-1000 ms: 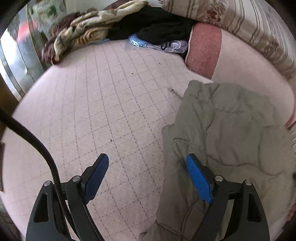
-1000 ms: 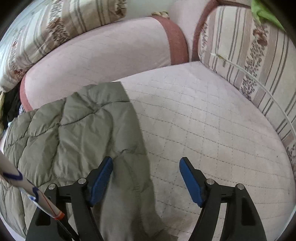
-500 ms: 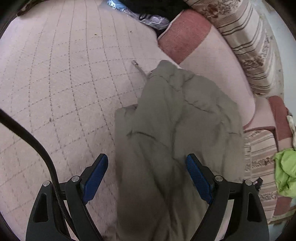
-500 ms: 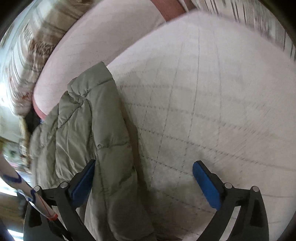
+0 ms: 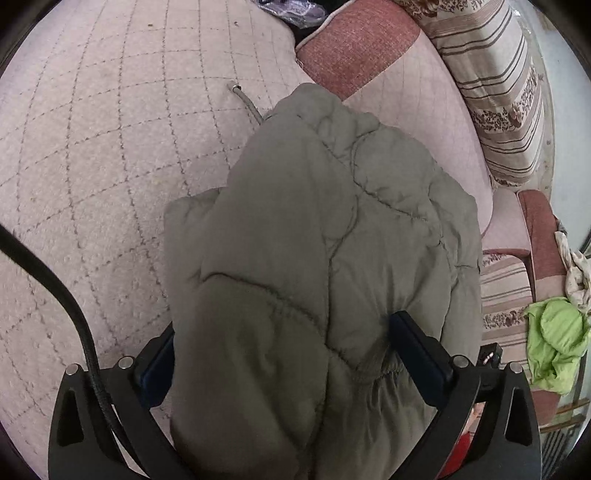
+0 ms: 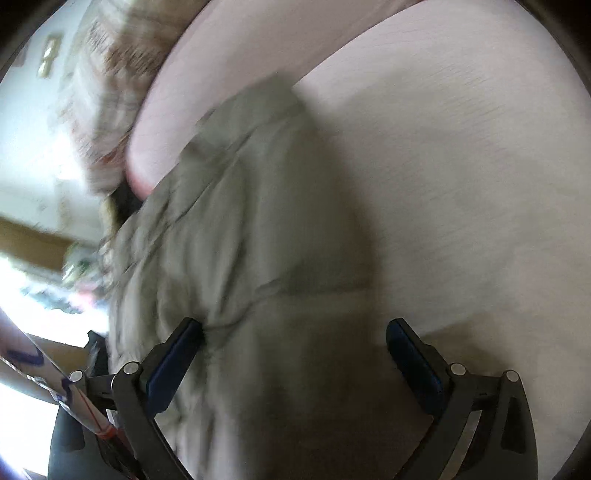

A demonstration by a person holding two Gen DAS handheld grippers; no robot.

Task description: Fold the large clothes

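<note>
Left hand-held gripper (image 5: 284, 354): pointed forward and down over the quilted olive jacket (image 5: 317, 258), jaws spread wide. A bulk of the jacket lies in the gap; the right blue pad (image 5: 417, 343) presses into the padding, the left pad is mostly hidden behind the fabric edge. Released, not clamped. A black cable (image 5: 55, 280) runs up past its left side.

Right hand-held gripper (image 6: 293, 354): view rolled and motion-blurred. Jaws also wide apart, straddling the near edge of the jacket (image 6: 236, 236); left pad (image 6: 173, 354) touches fabric, right pad (image 6: 413, 358) sits apart from it over bare cushion. Released.

Jacket location: bunched lengthwise on the pink quilted sofa seat (image 5: 96, 155), extending ahead of both grippers toward the backrest (image 5: 417, 99). A drawstring tip (image 5: 243, 98) pokes out ahead-left of its far end.

Surroundings, left view: striped floral cushion (image 5: 495, 92) to the far right, a lime-green cloth (image 5: 554, 343) on the right beyond the jacket, a clear plastic bag (image 5: 288, 9) at the far end. Right view's background too blurred to read.
</note>
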